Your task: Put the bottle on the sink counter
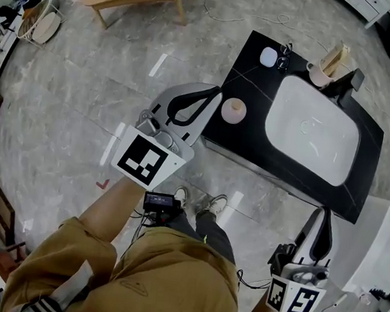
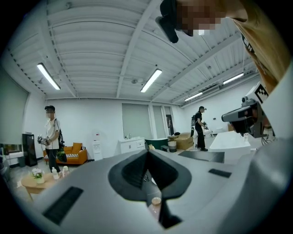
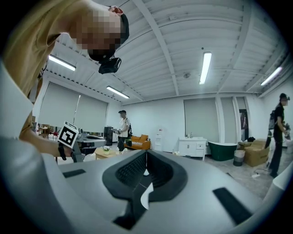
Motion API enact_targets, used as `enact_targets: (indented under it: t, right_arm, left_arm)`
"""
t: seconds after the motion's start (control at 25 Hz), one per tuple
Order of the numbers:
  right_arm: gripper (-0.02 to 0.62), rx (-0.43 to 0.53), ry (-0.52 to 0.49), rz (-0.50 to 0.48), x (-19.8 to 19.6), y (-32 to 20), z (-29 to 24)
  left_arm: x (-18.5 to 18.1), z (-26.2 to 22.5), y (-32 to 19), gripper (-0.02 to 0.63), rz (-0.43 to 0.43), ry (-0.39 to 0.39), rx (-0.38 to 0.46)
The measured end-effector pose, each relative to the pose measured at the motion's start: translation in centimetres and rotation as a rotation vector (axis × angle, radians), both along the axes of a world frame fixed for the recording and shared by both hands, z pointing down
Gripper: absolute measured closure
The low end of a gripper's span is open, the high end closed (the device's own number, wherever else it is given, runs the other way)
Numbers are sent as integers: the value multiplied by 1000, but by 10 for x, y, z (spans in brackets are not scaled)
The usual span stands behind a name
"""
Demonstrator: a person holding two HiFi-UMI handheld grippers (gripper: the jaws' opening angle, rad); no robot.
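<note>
The tan-capped bottle (image 1: 234, 110) is already standing upright on the sink counter's (image 1: 254, 68) near corner, just beside the left gripper (image 1: 215, 92), whose jaws, like the right gripper's (image 1: 323, 215), are sitting closed and empty, so the left one is likely best backing straight away without brushing the bottle.

- The left gripper (image 1: 214, 93) is held level at the left edge of the sink counter (image 1: 249, 71), jaws together, empty.
- The right gripper (image 1: 322, 217) hangs by the counter's near edge, jaws together, empty.

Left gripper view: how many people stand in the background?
2: one person far left by the orange sofa, another person right of centre, in dark clothes. Others may be hidden.
</note>
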State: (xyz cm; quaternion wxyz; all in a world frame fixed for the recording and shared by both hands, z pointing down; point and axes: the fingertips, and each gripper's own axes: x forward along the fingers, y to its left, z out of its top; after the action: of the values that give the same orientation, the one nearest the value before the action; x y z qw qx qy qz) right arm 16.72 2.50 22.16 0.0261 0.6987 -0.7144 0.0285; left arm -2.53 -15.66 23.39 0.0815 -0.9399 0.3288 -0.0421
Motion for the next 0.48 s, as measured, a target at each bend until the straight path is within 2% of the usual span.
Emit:
enact_targets:
  t: [0.48]
  right_arm:
    - [589,49,37,16,1,4,-29]
  left_arm:
    - [-23,-37,18,603,-15,27,-6]
